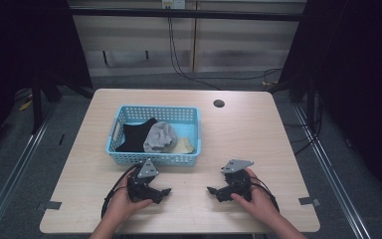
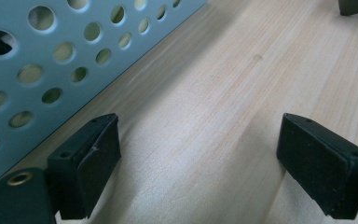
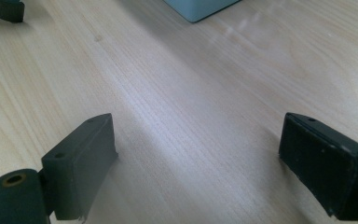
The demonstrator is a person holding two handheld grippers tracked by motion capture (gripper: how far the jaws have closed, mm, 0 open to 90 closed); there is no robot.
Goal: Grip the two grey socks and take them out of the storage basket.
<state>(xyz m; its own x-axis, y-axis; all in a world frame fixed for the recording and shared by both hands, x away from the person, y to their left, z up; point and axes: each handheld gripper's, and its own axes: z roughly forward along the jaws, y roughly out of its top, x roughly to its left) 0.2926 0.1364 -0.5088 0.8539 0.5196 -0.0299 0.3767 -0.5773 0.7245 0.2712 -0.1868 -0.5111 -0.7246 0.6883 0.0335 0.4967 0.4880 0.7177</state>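
- Both hands were seen resting at the near edge of the wooden table (image 1: 238,129) in the high view, each wrapped around a gripper, the two tips turned inward toward each other and kept well apart.
- On the left gripper (image 1: 165,191) the jaws were held wide apart with nothing between them; bare wood alone lay between its pads (image 2: 98,163) in the left gripper view.
- On the right gripper (image 1: 210,189) the jaws were likewise spread wide and empty, with plain tabletop between them in the right gripper view.
- Just beyond the left gripper, the blue perforated basket (image 1: 151,158) was set on the table, its near wall close to that hand.
- Inside the basket a black cloth (image 1: 137,134) lay at the left, a grey cloth (image 1: 160,137) was bunched in the middle against it, and a pale yellowish cloth (image 1: 184,146) lay low at the right.
- These cloths were judged soft, light and limp, not fragile; a raised fold, such as the top of the grey bundle, was judged the best place to pinch, since flat fabric would slip from the pads.
- Contents of the basket were laid open from above by the high view, whereas the left gripper view gave the basket wall (image 2: 51,70) close up, with only dim scraps behind its holes.
- A mere corner of the basket (image 3: 200,7) was caught at the top of the right gripper view.
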